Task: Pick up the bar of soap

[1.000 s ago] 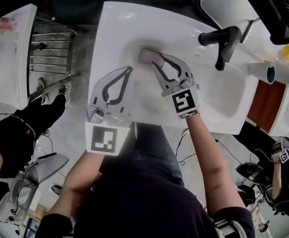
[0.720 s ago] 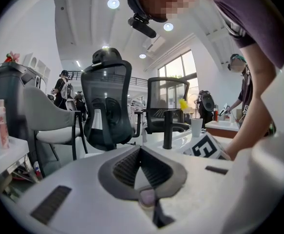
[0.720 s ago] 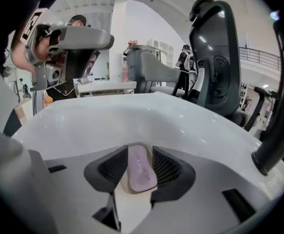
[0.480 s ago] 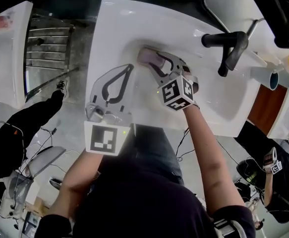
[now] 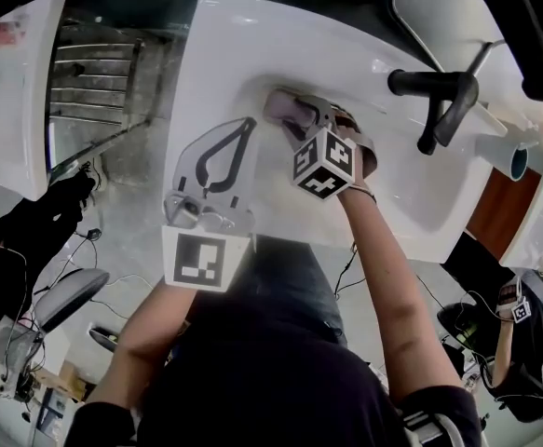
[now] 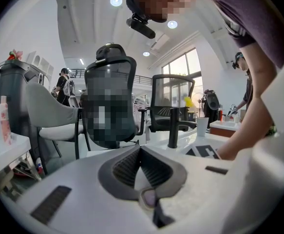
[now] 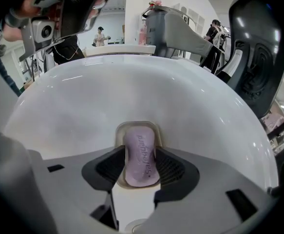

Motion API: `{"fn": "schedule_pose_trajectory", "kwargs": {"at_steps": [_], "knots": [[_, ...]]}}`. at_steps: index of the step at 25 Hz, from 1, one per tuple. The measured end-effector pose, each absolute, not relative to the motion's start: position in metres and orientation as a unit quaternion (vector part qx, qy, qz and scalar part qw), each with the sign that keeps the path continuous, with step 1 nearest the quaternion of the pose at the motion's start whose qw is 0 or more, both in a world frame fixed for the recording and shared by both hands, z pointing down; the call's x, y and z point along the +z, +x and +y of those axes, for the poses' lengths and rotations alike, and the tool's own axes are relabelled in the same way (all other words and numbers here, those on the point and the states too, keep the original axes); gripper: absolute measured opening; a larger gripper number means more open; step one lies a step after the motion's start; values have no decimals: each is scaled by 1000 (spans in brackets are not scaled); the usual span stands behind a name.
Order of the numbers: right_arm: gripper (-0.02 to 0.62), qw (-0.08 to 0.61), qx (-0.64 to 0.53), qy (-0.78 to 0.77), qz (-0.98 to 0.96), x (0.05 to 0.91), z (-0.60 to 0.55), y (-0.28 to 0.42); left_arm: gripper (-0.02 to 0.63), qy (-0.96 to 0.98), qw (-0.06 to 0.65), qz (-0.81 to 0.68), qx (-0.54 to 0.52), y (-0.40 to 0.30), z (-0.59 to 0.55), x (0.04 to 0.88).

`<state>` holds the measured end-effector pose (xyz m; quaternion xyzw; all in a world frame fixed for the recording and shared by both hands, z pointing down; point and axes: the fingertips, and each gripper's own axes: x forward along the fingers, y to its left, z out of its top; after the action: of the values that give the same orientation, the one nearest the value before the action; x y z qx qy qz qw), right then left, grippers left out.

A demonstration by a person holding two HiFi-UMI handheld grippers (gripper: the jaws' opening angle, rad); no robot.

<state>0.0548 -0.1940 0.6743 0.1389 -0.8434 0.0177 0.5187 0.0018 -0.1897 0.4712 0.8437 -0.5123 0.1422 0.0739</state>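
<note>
Comparing the head view with a second earlier, the right hand-held gripper [image 5: 301, 119] has tipped steeply nose-down into the white basin [image 5: 206, 54], and its marker cube now faces up. The left hand-held gripper [image 5: 246, 126] remains parked on the front rim.

Left gripper view: jaws together, nothing between them.

Right gripper view: jaws opening to near their widest, straddling the pink bar of soap [image 7: 141, 157]. The bar lies in a beige dish [image 7: 138, 124] on the basin floor. The pads sit close beside it, with no squeeze evident.

Judgement: approach complete; closing and lift outstanding.

Writing: one embossed word runs along the bar, seen inverted, seemingly starting "Safe"; the remainder is unclear. The cubes carry patterns only.
</note>
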Motion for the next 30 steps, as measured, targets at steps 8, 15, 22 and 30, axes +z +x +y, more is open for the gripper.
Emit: {"fn": "schedule_pose_trajectory", "kwargs": {"at_steps": [8,15,22,30], "knots": [[190,562,28,115,-819,685,-193,55,0,841,75,-514,151,-2,-189,474],[196,610,12,92,-787,689,-195,54,0,839,79,-517,151,-8,-189,474],[192,621,-40,100,-777,680,-199,56,0,840,74,-516,149,-8,-186,466],[190,564,-72,157,-807,612,-204,43,0,837,59,-522,152,-15,-181,448]]}}
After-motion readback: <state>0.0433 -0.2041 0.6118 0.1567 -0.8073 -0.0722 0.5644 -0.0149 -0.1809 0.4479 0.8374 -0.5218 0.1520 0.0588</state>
